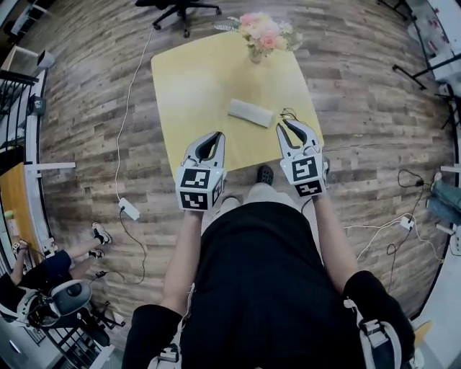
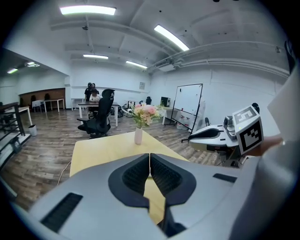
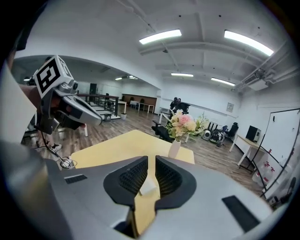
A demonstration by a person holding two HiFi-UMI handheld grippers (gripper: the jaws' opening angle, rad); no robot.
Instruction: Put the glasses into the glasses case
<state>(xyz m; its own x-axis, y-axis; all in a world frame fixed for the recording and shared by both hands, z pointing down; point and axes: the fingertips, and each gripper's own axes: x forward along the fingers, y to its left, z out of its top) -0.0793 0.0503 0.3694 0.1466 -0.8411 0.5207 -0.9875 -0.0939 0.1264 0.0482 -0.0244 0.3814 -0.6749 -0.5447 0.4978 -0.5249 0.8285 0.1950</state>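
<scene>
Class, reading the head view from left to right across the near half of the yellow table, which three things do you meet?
left gripper → case → right gripper

Grey-brown wood-plank floor [image 1: 360,108] surrounds a pale yellow square tabletop [image 1: 187,94] at upper centre. A black swivel office chair [image 1: 180,10] stands at the top edge. Long white ceiling strip lights [image 2: 87,10] glow above white walls [image 2: 108,76].

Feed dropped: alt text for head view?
Grey left gripper and right gripper hover at the near edge of a yellow square table; a white rectangular glasses case lies mid-table, a vase of pink flowers at the far corner.
</scene>
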